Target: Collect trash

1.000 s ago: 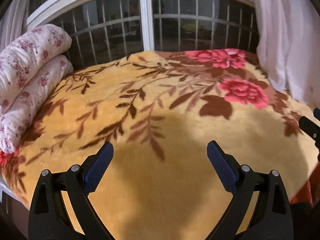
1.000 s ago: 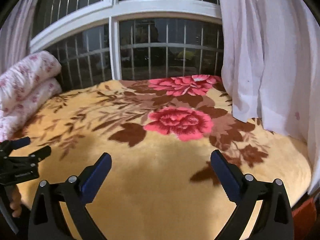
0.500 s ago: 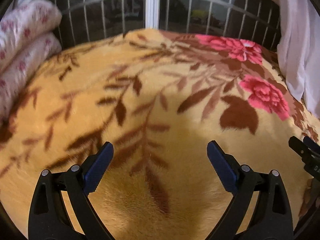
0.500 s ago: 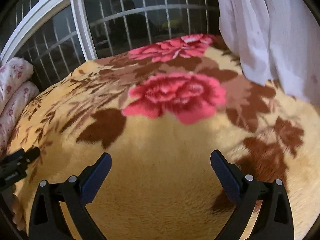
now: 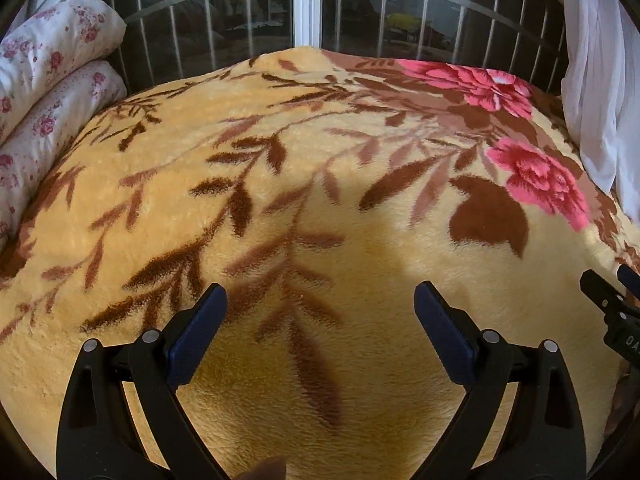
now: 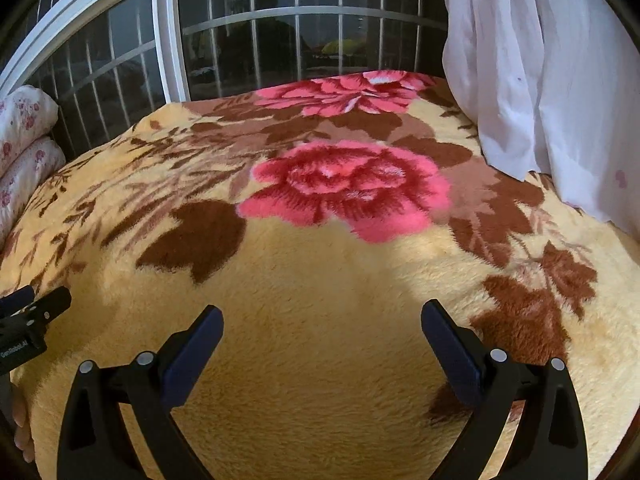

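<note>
Hovering wide open and empty, left gripper [image 5: 320, 300] and right gripper [image 6: 322, 322] face floral blanket [image 5: 320, 200], curtain [image 6: 540, 80] rightward.

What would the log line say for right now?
left tool: open, empty | right tool: open, empty | both over flowered blanket | trash: none in view

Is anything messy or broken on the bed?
Nothing stands out. The flowery blanket lies smooth with no trash or spills on it, the folded quilt sits neatly at the side, and both the left gripper and right gripper are open and empty.
</note>
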`<control>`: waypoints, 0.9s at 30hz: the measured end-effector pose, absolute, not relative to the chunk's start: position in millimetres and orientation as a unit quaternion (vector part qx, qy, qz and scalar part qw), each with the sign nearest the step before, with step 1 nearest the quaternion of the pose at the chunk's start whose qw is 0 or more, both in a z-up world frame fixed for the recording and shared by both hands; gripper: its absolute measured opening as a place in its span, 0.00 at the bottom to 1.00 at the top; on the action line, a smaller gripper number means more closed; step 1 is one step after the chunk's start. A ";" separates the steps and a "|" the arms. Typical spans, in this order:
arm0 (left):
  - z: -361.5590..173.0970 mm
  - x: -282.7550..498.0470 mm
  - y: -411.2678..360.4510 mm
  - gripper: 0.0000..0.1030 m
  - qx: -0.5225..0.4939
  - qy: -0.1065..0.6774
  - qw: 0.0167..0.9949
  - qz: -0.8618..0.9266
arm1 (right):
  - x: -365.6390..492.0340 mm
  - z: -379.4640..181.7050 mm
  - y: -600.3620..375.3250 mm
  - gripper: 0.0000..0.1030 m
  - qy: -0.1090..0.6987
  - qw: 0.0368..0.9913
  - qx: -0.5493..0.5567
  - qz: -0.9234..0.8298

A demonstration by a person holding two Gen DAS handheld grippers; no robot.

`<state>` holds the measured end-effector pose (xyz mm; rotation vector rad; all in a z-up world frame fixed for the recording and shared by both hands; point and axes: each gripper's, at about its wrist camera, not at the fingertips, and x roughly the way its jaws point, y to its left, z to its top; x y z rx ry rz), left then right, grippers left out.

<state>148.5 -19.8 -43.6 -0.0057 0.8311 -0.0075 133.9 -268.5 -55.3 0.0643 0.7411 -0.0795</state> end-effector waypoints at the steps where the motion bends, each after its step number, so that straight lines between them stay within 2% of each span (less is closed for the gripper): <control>1: -44.0 148.9 -19.7 0.89 -0.003 0.405 0.914 -0.003 | 134.0 -55.1 -268.3 0.95 0.361 0.931 0.031 -0.038; 27: -47.7 151.2 -21.7 0.89 -0.003 0.411 0.912 -0.012 | 133.0 -53.7 -269.6 0.95 0.359 0.932 0.037 -0.034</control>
